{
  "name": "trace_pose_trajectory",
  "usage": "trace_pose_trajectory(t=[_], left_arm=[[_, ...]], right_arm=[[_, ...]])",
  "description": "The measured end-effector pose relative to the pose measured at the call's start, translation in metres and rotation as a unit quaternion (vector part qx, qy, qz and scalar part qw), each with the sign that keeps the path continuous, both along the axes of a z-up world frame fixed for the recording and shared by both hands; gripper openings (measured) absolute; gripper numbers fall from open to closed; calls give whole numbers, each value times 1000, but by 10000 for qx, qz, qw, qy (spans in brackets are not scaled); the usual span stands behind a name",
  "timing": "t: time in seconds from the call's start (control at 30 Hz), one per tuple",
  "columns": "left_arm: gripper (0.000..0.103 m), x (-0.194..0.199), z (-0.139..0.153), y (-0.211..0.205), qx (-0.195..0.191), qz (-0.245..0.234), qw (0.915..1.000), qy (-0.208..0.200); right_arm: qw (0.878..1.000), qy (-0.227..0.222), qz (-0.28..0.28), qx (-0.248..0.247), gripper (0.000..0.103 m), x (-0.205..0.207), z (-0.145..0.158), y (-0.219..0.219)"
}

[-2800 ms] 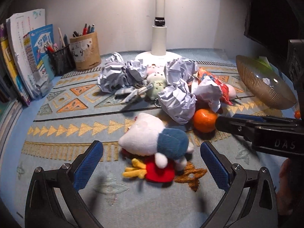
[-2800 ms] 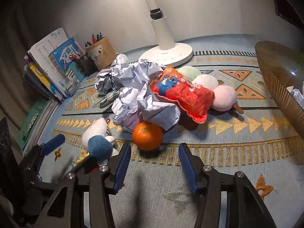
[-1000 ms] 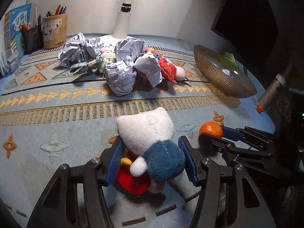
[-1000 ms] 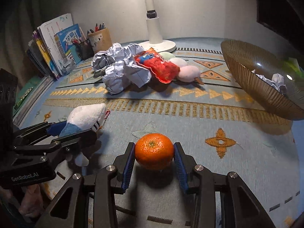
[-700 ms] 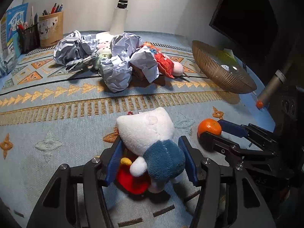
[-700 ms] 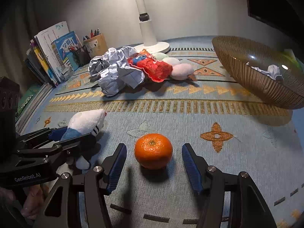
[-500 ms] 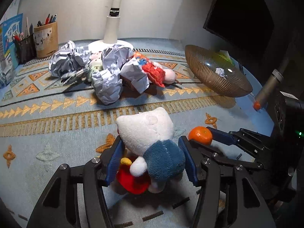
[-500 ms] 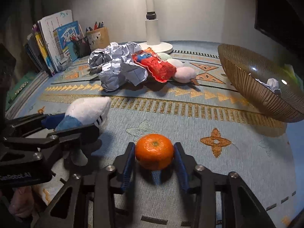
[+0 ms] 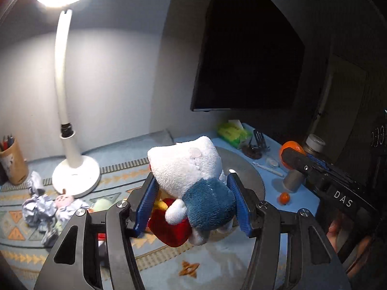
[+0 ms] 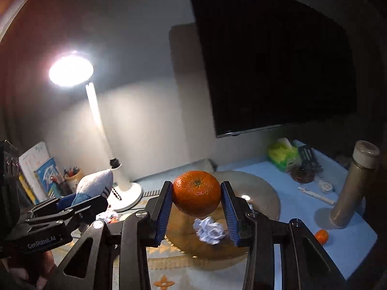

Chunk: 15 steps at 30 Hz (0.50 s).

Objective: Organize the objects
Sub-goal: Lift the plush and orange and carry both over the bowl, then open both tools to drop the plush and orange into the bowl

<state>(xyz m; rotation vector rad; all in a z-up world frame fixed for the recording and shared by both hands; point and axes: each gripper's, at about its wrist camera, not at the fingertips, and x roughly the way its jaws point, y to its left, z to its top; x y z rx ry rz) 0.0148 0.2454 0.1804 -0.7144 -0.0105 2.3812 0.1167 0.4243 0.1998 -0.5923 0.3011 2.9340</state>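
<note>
Blue pads of my left gripper point(image 9: 191, 205) clamp the plush toy point(image 9: 191, 181), and my right gripper point(image 10: 196, 209) pinches the orange point(image 10: 196, 193); both now hang in the air, where a second ago they sat low over the rug point(image 9: 217, 261). Beneath the orange lies the brown bowl point(image 10: 263, 193) with a paper ball point(image 10: 210, 229) in it, so I judge the fruit ready to drop there while the toy needs another place.

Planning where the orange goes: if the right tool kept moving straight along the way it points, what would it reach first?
Most likely the brown ribbed bowl just ahead and below, where a crumpled paper ball already lies. The right tool, clamped on the orange, points slightly downward at it; depth is hard to judge.
</note>
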Motion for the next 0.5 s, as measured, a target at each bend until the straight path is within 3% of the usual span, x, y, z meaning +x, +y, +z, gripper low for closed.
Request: trace_pose_trajectory(t=[0.17, 0.4, 0.47, 0.5], left_arm=[[55, -33, -37, 38, -4, -214, 9986, -492], [56, -49, -58, 56, -100, -225, 9972, -701], [64, -50, -58, 57, -55, -189, 9973, -714], [81, -51, -59, 55, -26, -172, 9970, -750]], right_arm=[[9977, -585, -130, -328, 39, -31, -34, 27], [9953, -821, -139, -494, 39, -47, -56, 39], [9943, -961, -177, -423, 39, -54, -58, 37], [9934, -1043, -229, -412, 41, -58, -59, 38]])
